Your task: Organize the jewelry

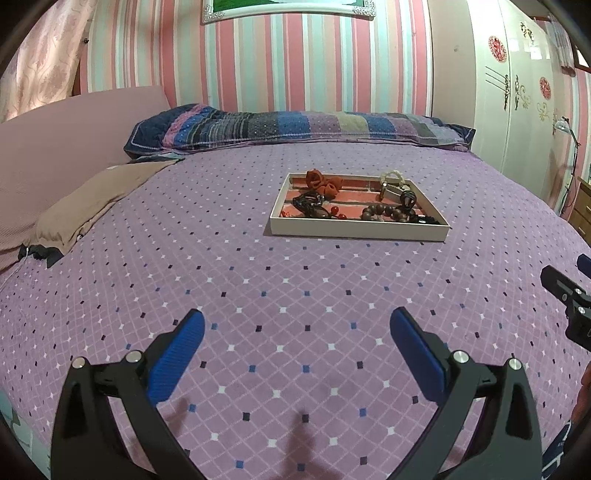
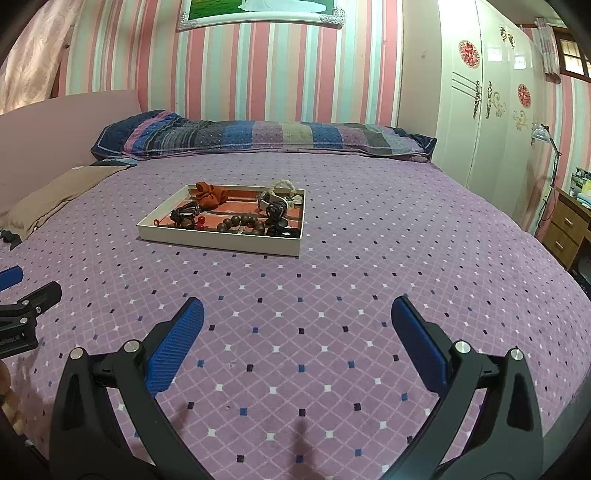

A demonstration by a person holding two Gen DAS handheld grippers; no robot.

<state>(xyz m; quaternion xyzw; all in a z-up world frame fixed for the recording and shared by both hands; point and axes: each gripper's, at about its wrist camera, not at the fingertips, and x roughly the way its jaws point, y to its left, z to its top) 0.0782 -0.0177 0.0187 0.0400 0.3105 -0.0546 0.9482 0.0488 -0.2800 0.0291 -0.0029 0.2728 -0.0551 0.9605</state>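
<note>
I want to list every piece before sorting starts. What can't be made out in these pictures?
- Tray contents, both views: too small and tangled to count; the near wall hides the lowest pieces.
- Dark items at the tray's near right corner: too small to identify.
- Framed picture, both views: cut off by the top edge.
- Right gripper, left view: cut by the right edge.

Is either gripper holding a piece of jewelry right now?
No. The left gripper and right gripper are both open and empty above the bedspread, while the jewelry lies in the tray.
</note>
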